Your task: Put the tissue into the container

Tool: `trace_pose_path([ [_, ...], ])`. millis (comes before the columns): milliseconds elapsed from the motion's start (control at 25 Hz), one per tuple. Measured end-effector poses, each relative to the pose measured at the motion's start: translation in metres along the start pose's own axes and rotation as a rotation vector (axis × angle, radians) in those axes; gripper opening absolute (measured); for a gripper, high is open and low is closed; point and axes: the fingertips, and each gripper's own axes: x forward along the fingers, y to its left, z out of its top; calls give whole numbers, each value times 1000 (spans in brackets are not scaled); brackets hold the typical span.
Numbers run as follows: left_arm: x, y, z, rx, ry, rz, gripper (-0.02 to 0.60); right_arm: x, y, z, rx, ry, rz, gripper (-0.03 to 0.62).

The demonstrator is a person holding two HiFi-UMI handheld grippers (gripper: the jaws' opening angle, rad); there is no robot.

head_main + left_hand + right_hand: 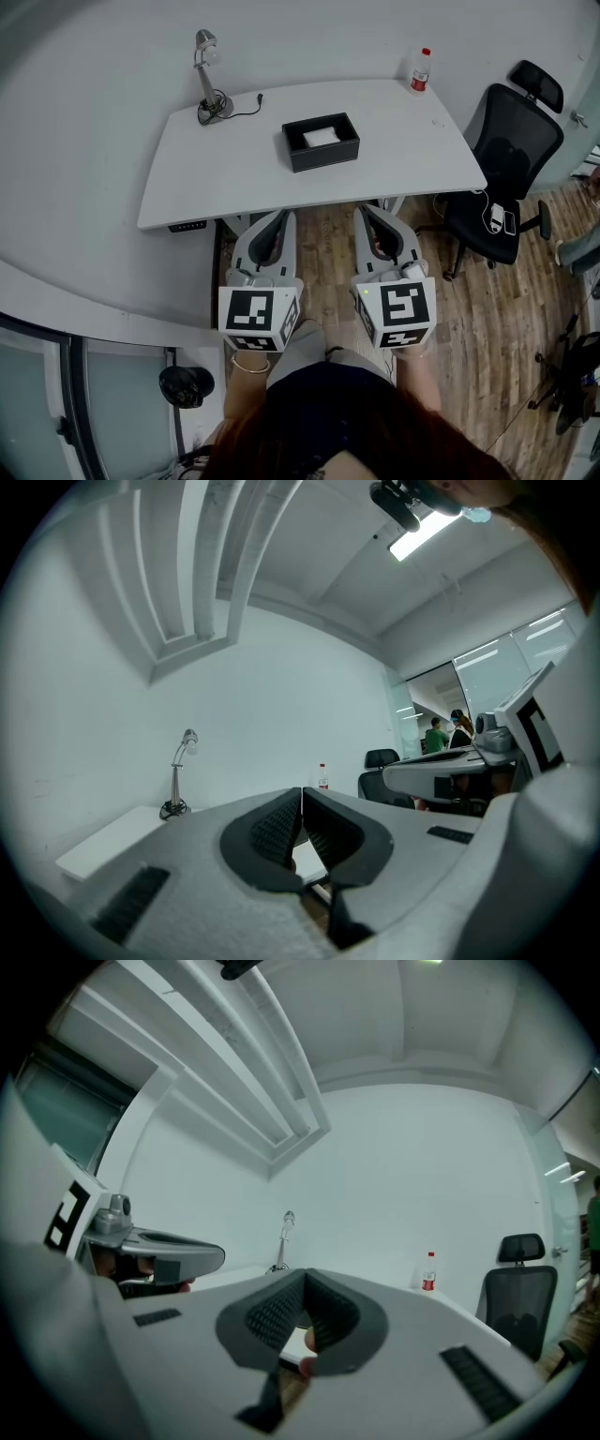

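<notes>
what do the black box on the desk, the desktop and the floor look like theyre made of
The container is matte black with stiff, straight walls: maybe plastic or covered board, I can't tell which. The desk has a smooth white top with a faint sheen, probably laminate. The floor shows brown planks with seams: wood or wood-look laminate.

black rectangular container point(321, 142) open-topped, upright near desk centre; white tissue point(321, 137) lying flat inside.
</notes>
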Motion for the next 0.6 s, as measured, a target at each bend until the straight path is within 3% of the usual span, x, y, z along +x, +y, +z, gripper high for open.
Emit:
trace_pose_path([
  [600, 10, 6, -5, -7, 1, -20, 28, 14, -1, -4, -40, -12, -34, 20],
])
